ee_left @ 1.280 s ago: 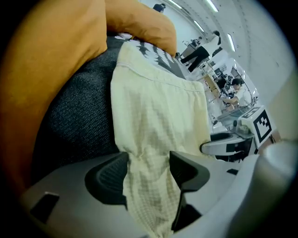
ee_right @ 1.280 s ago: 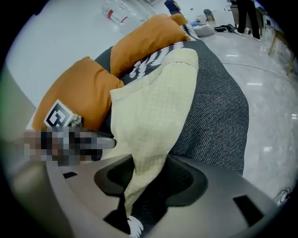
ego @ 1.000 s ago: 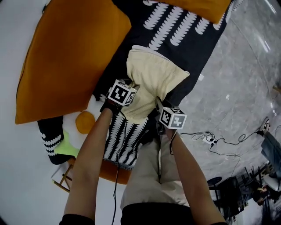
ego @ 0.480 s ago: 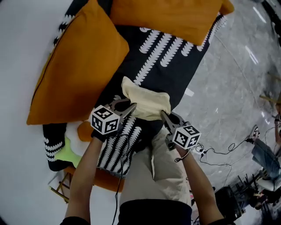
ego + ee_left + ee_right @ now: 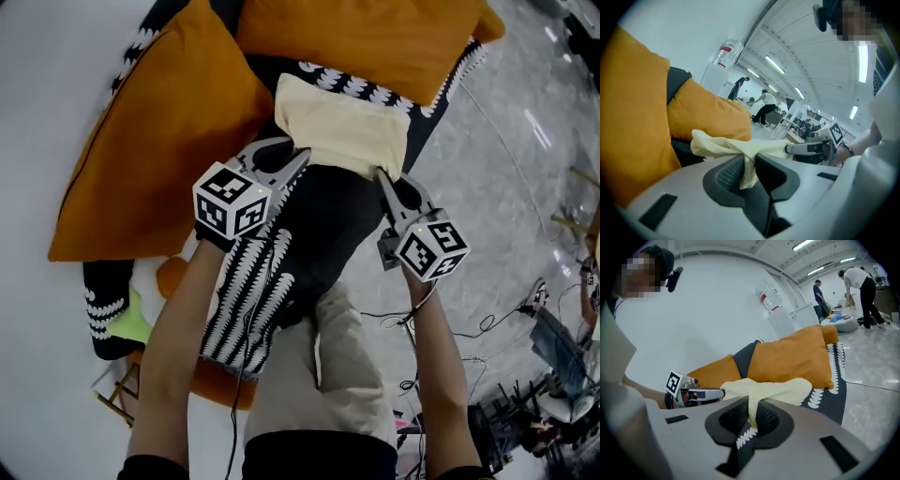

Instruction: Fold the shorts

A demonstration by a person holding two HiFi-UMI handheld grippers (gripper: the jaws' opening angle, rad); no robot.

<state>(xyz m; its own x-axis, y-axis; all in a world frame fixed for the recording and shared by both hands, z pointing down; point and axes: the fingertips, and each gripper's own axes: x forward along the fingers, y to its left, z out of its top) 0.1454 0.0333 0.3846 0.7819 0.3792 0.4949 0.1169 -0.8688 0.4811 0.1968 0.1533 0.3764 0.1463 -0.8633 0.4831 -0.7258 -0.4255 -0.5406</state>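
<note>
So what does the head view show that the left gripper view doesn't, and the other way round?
Only the head view: the marker cube on the left gripper, the person's left forearm, and cables on the grey floor. Only the left gripper view: that gripper's jaws close up, just eased slightly wider yet pinching the pale yellow shorts, plus ceiling lights and people far off. Both: those shorts stretched between the left gripper and the right gripper, and the orange pillows.
</note>
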